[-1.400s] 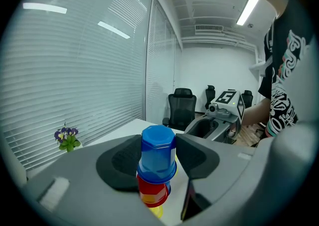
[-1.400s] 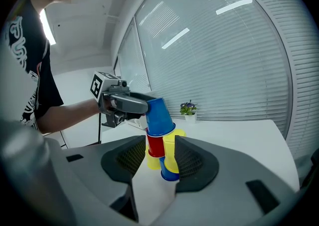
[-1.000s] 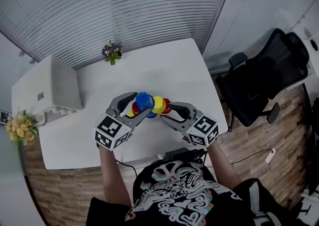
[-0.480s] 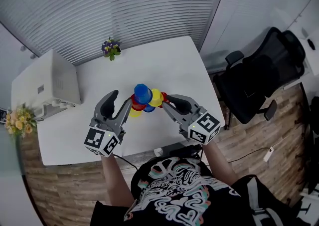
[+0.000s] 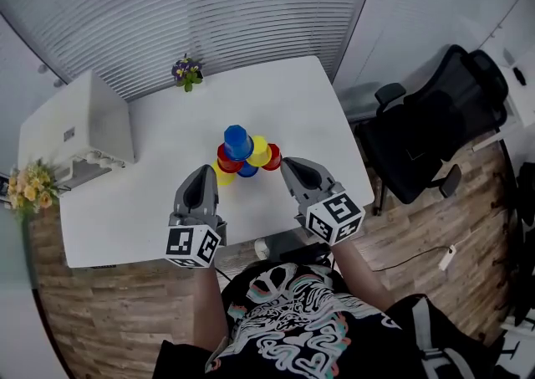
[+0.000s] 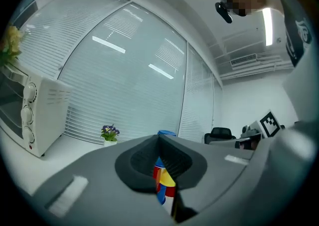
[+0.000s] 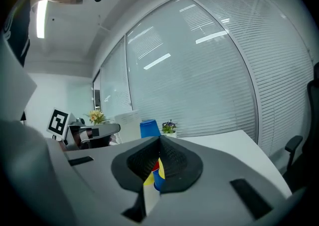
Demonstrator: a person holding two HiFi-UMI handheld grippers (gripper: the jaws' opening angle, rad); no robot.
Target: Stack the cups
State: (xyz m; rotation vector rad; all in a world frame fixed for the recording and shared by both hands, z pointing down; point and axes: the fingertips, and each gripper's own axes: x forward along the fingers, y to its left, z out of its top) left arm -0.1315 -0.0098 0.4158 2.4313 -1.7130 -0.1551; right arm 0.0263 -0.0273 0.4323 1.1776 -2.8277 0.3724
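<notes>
Left gripper (image 5: 204, 171), right gripper (image 5: 290, 169): both clenched, jaws just closed together, nothing between them; each stands short of the pile, not touching it.
Cups (image 5: 244, 156): blue, yellow and red, piled as a pyramid mid-table (image 5: 142, 210).
Handling, as judged: light, thin, slick plastic that topples easily; grip one wall near the rim, gently.
Head view alone gives the pile's layout and the chair (image 5: 443, 118). Left gripper view adds the oven (image 6: 30, 115) dials. Right gripper view shows the top blue cup (image 7: 149, 128) above its jaws.
</notes>
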